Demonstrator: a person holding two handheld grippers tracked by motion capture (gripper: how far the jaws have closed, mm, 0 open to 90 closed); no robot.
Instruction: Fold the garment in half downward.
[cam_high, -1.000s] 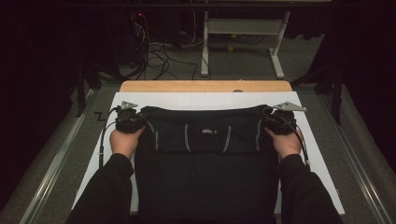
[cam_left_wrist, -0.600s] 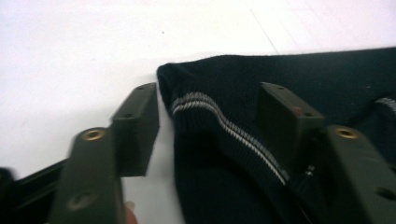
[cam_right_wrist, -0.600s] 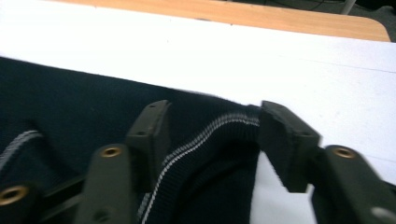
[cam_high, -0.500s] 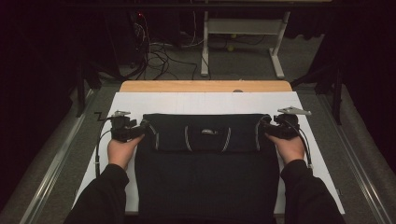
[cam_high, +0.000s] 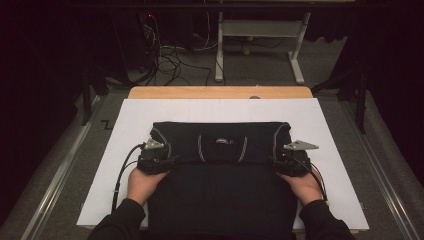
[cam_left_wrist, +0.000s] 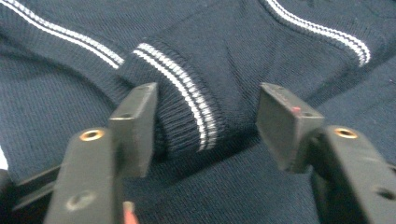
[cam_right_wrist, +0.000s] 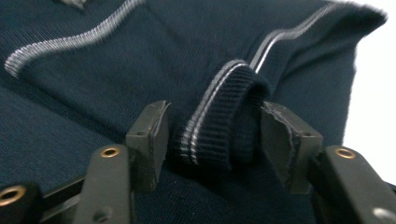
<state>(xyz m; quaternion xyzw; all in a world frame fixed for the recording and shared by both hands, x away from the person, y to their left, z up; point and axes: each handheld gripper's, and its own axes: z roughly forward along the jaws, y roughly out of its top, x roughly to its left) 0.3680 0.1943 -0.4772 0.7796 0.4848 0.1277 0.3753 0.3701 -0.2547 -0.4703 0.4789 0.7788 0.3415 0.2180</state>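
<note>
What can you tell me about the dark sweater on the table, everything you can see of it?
The sweater is a dark navy knit with ribbed cuffs and thin white stripes. It lies flat on the white board, its upper part folded down into a band across the middle, and its near end reaches the table's near edge. The left gripper stands open around one striped cuff; the right gripper stands open around the other cuff, its jaws close beside the rolled rib. A small pale label shows at the centre.
</note>
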